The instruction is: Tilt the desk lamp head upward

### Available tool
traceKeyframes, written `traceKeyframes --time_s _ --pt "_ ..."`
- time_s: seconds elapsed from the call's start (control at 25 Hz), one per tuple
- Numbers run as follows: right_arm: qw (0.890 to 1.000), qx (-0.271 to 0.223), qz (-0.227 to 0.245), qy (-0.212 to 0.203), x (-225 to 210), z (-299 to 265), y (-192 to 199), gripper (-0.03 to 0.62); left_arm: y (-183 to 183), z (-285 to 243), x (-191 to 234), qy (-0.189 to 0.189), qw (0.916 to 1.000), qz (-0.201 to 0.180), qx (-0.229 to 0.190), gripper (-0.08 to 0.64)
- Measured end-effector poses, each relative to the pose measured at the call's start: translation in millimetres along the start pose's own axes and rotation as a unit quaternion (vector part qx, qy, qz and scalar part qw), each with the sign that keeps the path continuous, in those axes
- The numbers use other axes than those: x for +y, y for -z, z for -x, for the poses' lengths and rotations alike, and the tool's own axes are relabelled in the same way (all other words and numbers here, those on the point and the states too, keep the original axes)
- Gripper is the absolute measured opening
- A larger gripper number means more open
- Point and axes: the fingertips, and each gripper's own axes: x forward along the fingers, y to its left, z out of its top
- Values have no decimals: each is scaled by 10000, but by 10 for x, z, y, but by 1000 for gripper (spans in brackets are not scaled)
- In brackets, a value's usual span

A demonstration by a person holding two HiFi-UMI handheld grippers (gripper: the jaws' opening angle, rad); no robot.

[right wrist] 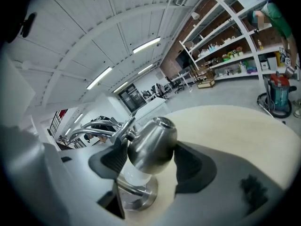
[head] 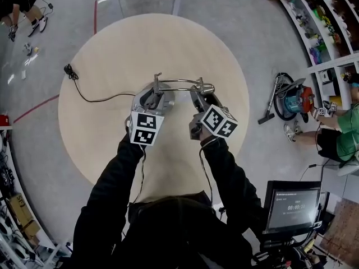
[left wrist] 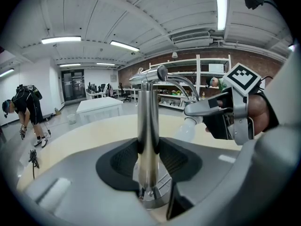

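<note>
The desk lamp [head: 178, 83] stands near the middle of the round worktop [head: 112, 55], and the 2 tongs are on it, 1 at each end of the job.

The left tongs [left wrist: 148, 157] are clamped on the upright post [left wrist: 148, 121]. The post runs straight up between the 2 dark pads, with the round base [left wrist: 153, 197] just below them. This looks like the bracing grip that keeps the lamp from tipping or sliding.

The right tongs [right wrist: 150, 154] are closed on the lamp head [right wrist: 151, 142]. The steel shade sits between their pads, the white bulb [right wrist: 134, 178] pokes out beneath it, and the base lies just under that. From the left tongs, the head shows up and to the right, at the end of the curved arm [left wrist: 181, 81].

The approach and both grips look done. The tilt itself does not. The bulb end of the head points down toward the worktop and base, so the head appears to sit in a lowered pose, or near it. What is left, by my reading, is for the right tongs to swing the shade's mouth upward about its joint while the left tongs hold the post firm, and then for both to let go. A cord [head: 84, 91] trails off across the worktop, well out to the left of the left tongs and clear of the work.
</note>
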Motion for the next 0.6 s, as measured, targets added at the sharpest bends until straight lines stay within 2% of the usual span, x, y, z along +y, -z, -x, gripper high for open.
traceKeyframes --time_s 0.2,0.24,0.32,0.36,0.44,0.52,0.6 --pt "9994 -9 322 93 120 140 -120 325 -38 126 0 4 10000 61 40 150" --pt "9992 1 369 119 105 139 -130 325 -71 136 0 -25 10000 35 -36 152" --pt "9989 29 434 154 66 132 -139 325 -212 202 -5 -175 9992 -115 -349 222" --pt "9988 31 466 162 51 133 -150 325 -295 243 -18 -249 9982 -214 -492 224" --pt "9983 -2 559 188 40 158 -204 325 -429 298 -59 -313 9969 -340 -642 206" --pt "9972 -48 712 235 39 194 -276 325 -478 304 -77 -315 9966 -314 -695 122" --pt "9954 -65 909 283 44 207 -339 325 -465 277 -67 -262 9966 -211 -748 118"
